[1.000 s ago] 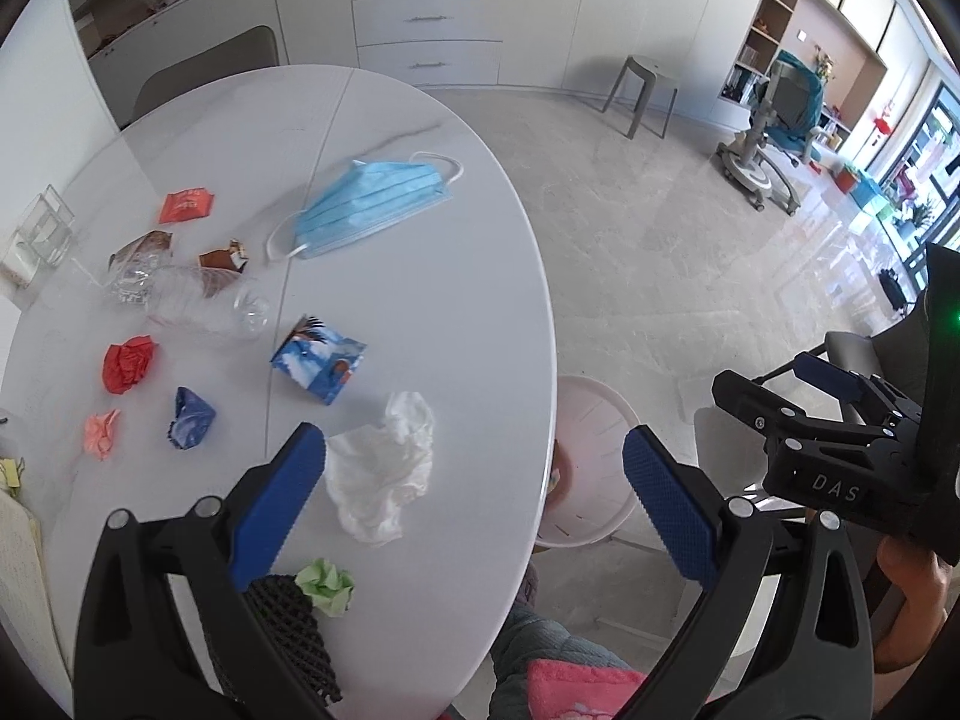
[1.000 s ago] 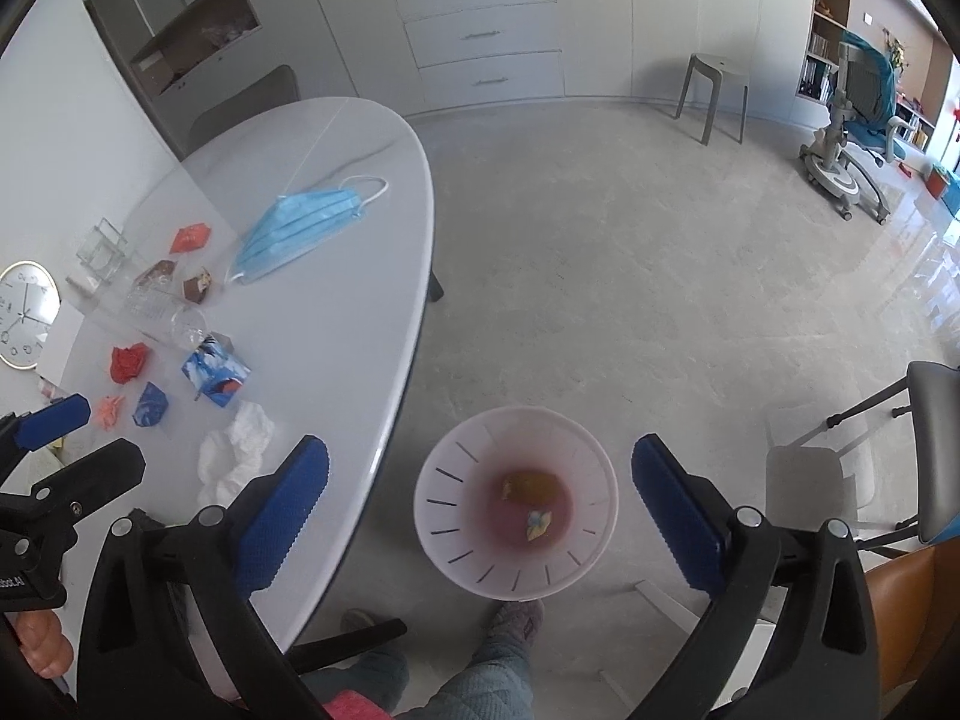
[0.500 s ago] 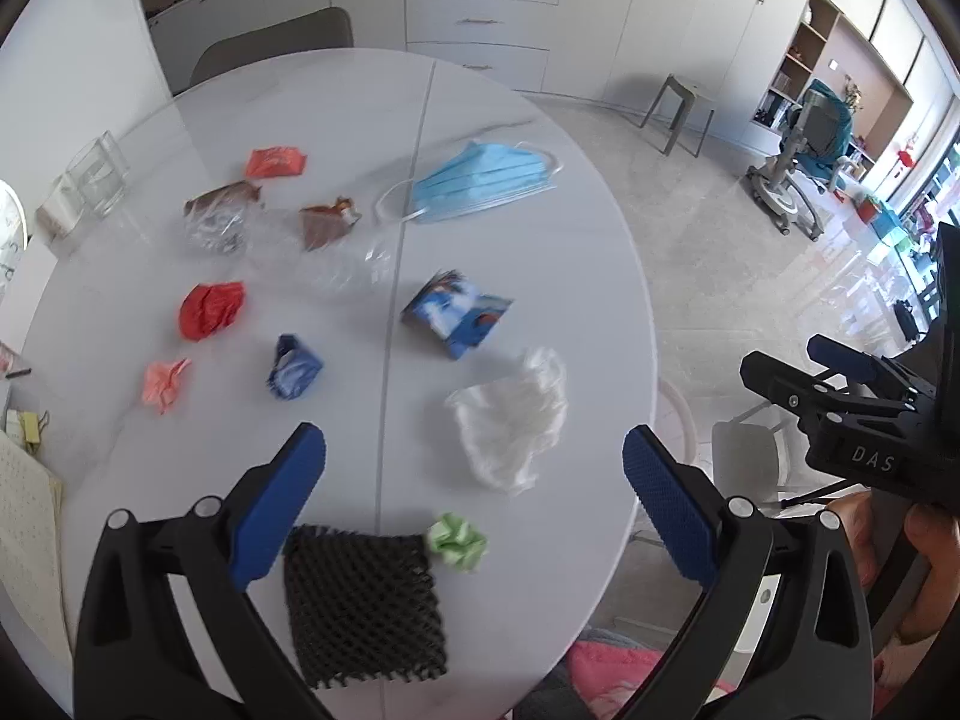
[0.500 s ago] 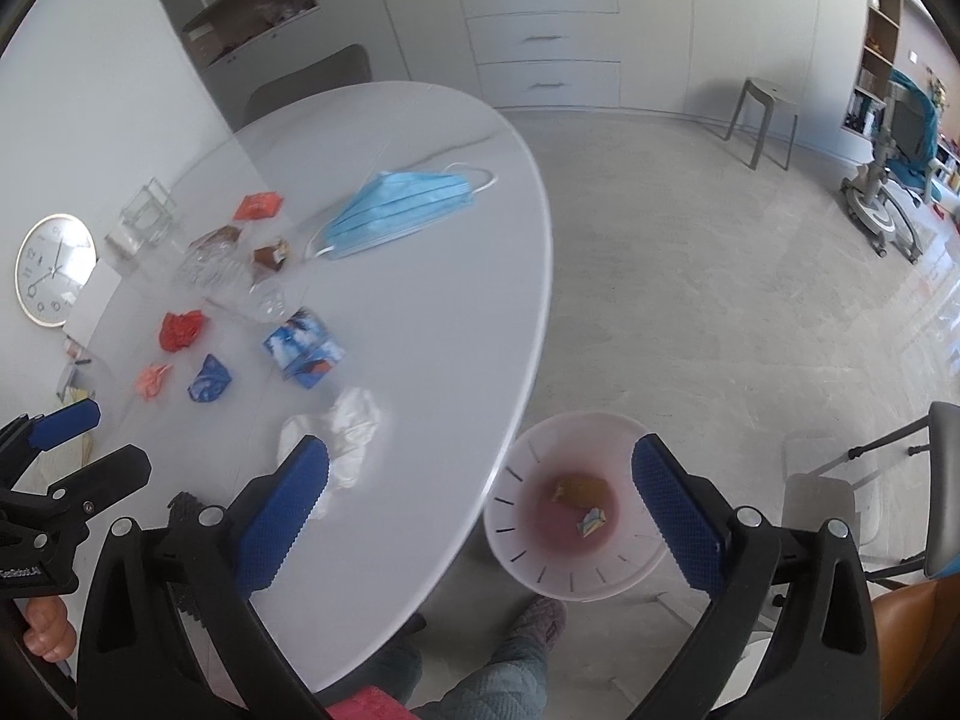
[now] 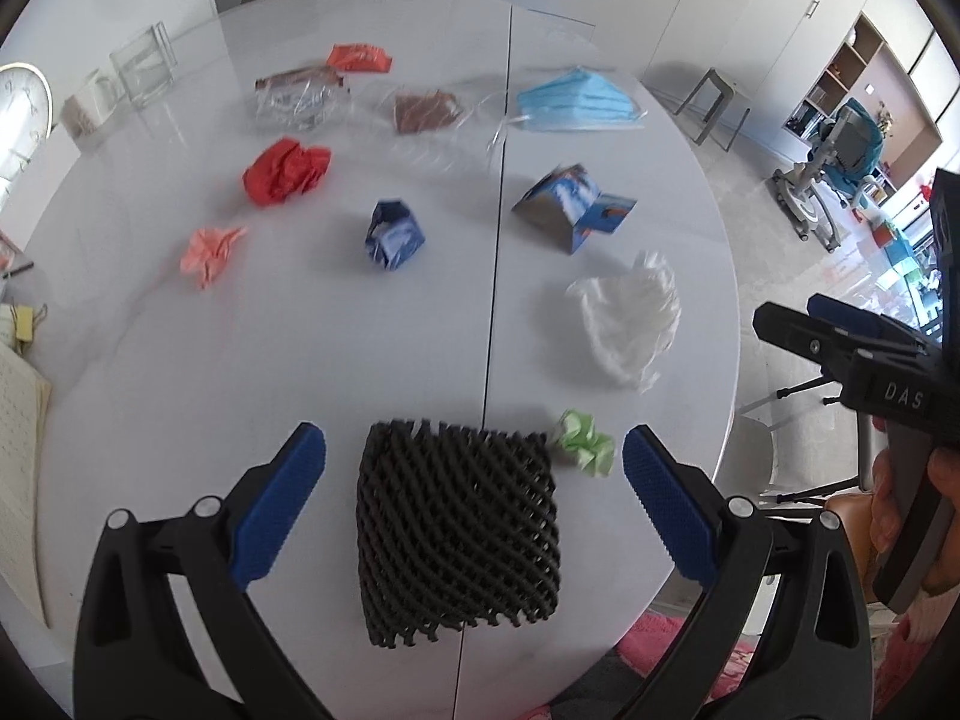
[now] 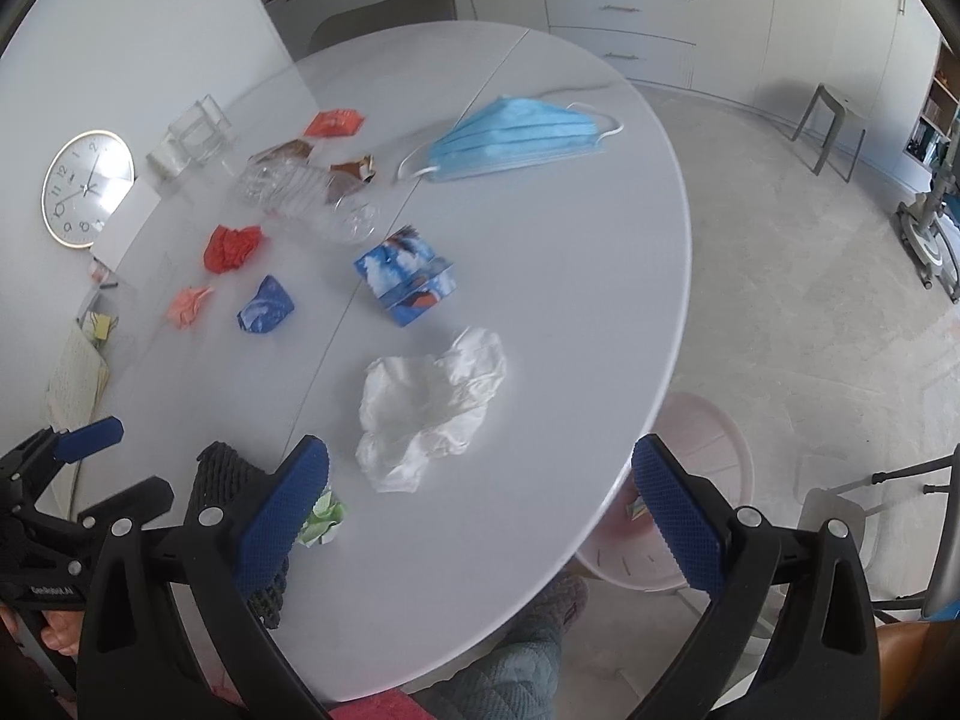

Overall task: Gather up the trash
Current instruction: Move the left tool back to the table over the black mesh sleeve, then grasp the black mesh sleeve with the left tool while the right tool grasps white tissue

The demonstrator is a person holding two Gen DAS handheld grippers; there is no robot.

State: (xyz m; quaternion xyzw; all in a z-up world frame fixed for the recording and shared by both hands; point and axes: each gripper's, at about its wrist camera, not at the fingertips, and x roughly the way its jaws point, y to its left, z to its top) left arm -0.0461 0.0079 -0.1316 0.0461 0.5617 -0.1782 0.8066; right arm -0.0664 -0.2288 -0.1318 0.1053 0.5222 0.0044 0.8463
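Trash lies on a white oval table [image 5: 300, 360]. My left gripper [image 5: 474, 468] is open and empty, its jaws straddling a black foam net [image 5: 459, 531] near the front edge. A green paper ball [image 5: 585, 441] lies by its right finger. A white crumpled tissue [image 6: 432, 402] lies ahead of my right gripper [image 6: 480, 483], which is open and empty above the table's front edge. A pink bin [image 6: 702, 480] stands on the floor, partly hidden under the table edge. Further back lie a blue printed carton [image 6: 411, 279], a blue face mask [image 6: 516, 135] and several crumpled wrappers.
A clear crushed bottle [image 6: 306, 195], a glass holder [image 6: 195, 132], a wall clock [image 6: 84, 189] and a notepad [image 5: 18, 450] sit at the table's left side. A chair [image 6: 384, 12] stands behind the table. A stool [image 6: 831, 126] and open floor are to the right.
Both grippers have swung left from the bin toward the table. The left one now hangs over the black foam net; the right one now faces the white tissue. Both stay open.
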